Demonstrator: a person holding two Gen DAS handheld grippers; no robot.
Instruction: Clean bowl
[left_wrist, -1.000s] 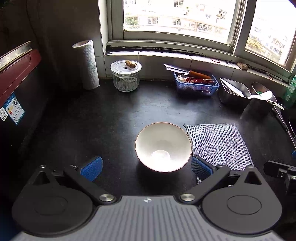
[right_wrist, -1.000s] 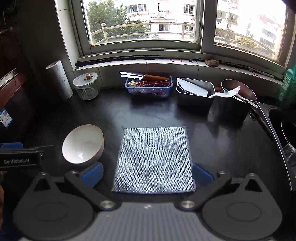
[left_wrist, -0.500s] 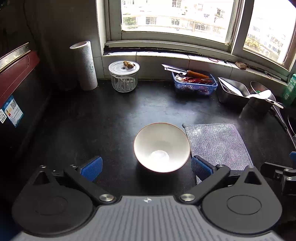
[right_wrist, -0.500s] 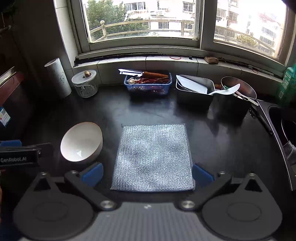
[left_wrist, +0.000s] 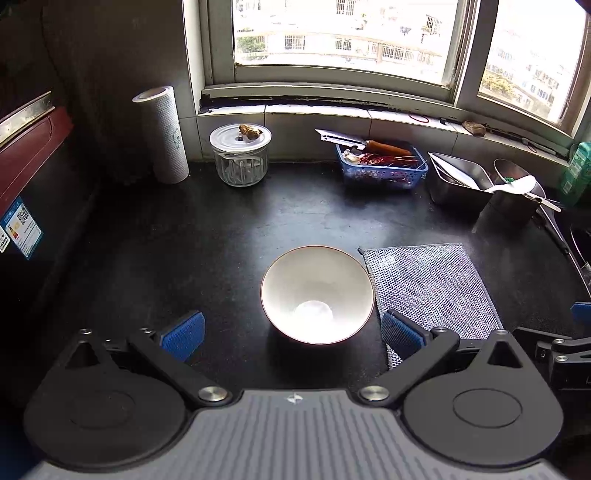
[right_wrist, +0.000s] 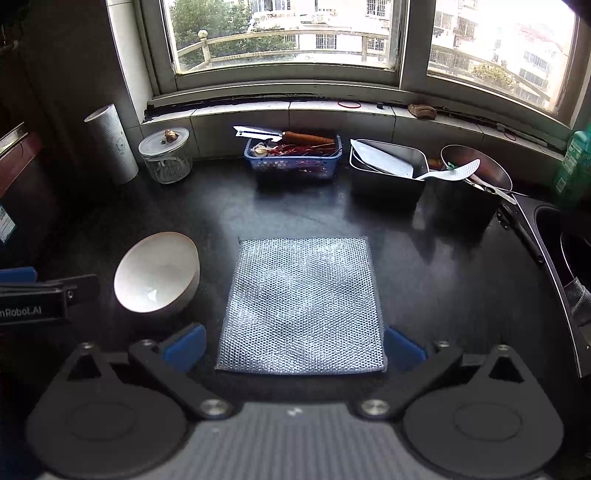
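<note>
While nothing had yet been gripped, this is how your task stood:

Bowl: the white bowl (left_wrist: 317, 293) sat upright on the dark table (left_wrist: 229, 236), its inside looking bare and pale, with a bright patch at the bottom that could have been water or glare; you could not tell which.

Cloth: the silvery mesh scrubbing cloth (right_wrist: 302, 302) lay flat on the table just beside the bowl, on its right, not touching it as far as the right wrist view showed.

Left hand-held gripper (left_wrist: 291, 330): spread wide, its blue pads either side of the bowl's near rim, pinching nothing.

Right hand-held gripper (right_wrist: 295, 345): spread wide too, its pads flanking the near edge of the cloth, holding nothing.

Done: by my reading, only the lining up; you had each tool facing its own thing.

Left: you still needed to take hold of the bowl, pick up the cloth, and wipe the inside.

Sink: its edge (right_wrist: 546, 236) showed at the far right, well apart from the bowl.
</note>
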